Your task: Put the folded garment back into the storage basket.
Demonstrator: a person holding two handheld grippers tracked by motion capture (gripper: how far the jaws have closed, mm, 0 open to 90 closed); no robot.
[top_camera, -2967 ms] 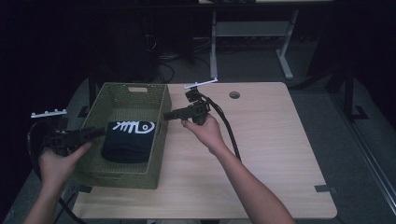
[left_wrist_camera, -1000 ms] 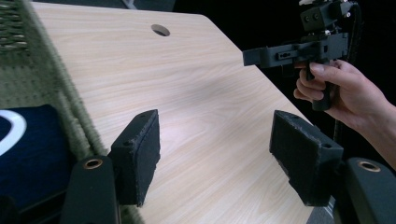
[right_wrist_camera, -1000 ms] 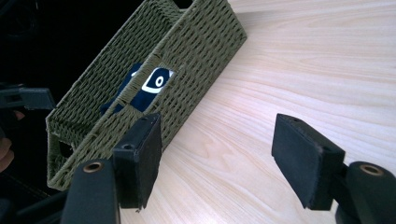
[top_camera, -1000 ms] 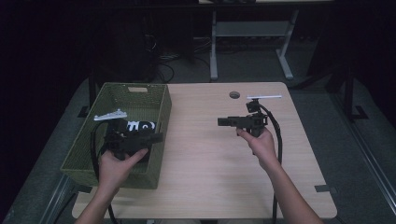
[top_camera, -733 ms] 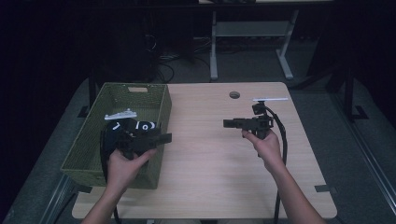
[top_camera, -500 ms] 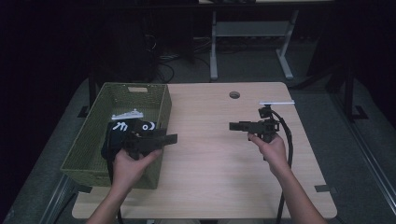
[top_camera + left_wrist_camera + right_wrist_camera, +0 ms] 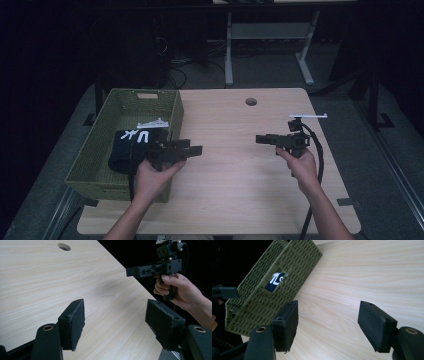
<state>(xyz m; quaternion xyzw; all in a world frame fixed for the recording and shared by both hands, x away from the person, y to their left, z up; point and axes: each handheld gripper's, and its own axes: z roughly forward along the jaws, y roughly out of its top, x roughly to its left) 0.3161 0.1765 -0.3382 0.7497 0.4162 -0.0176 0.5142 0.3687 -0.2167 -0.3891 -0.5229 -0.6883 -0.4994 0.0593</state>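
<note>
A green woven basket stands on the left part of the wooden table. In it lies a dark folded cloth with white print. My left gripper hovers over the basket's right wall, jaws pointing right, open and empty. My right gripper is held above the table's right part, pointing left at it, open and empty. The left gripper view has my left gripper with bare wood between its pads, and the right gripper farther off in a hand. The right gripper view has my right gripper facing the basket, with the cloth visible through a handle slot.
A round cable hole sits near the table's far edge. Bare wood lies between the two grippers. A white desk frame and cables stand on the dark floor behind the table. Black cables trail from both grippers.
The left gripper crossed from the basket's left side to its right wall. The right gripper drew away from the basket to the table's right part. Both stayed open and came a little nearer the front.
</note>
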